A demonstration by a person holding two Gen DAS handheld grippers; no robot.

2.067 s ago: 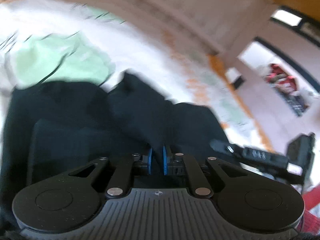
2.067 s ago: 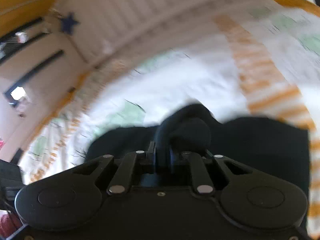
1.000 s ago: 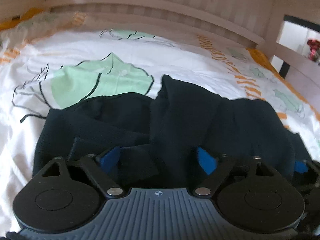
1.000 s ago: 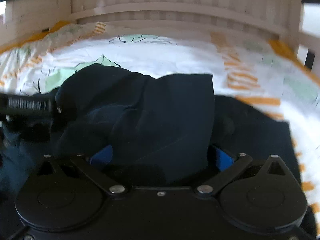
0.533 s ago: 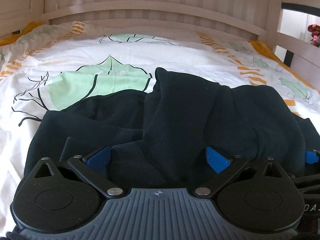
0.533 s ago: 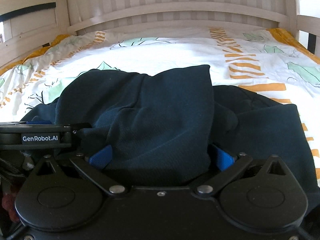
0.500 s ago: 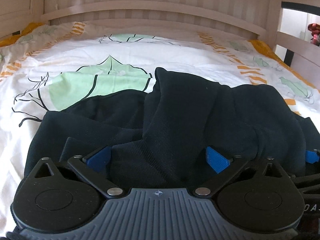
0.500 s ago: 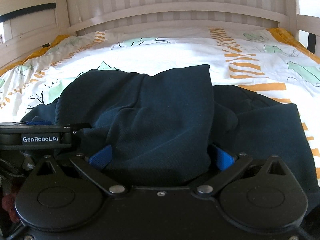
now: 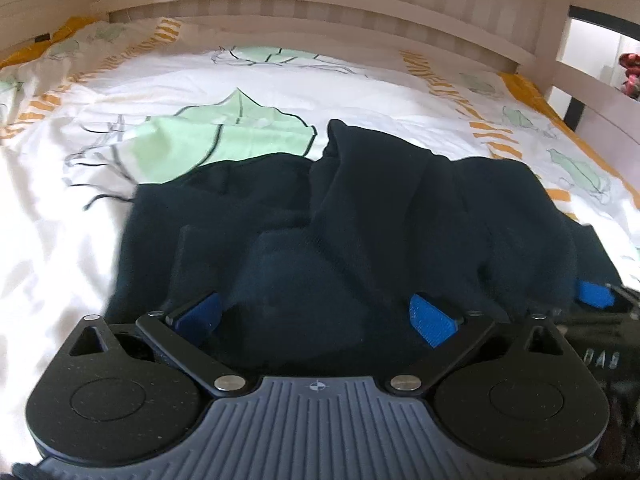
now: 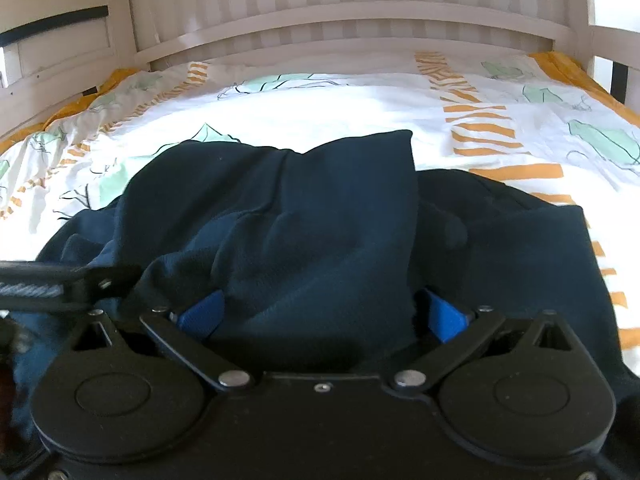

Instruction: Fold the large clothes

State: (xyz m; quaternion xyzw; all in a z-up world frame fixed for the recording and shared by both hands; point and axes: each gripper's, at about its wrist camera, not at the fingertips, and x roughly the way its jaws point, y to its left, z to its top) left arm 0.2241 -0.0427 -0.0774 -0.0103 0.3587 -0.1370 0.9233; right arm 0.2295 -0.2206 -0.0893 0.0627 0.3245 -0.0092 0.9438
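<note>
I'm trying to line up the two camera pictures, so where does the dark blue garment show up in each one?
Left wrist view: the dark blue garment fills the lower middle, rumpled on the bedspread, reaching down between the open left gripper.
Right wrist view: the garment fills the centre and lower right, between the open right gripper.
Shared landmark: the slatted headboard across the top.

~2 s back both my grippers were pinched shut on the dark garment (image 9: 400, 208), views blurred mid-swing. Now my left gripper (image 9: 316, 316) has its jaws spread wide, blue pads off the cloth, fabric lying loose btwn them. Right gripper (image 10: 320, 316) likewise spread, cloth heaped btwn its pads. Garment now lies bunched on the bedspread (image 9: 60, 240). Left view has shifted a bit since half a sec ago; garment sits further right in it.
</note>
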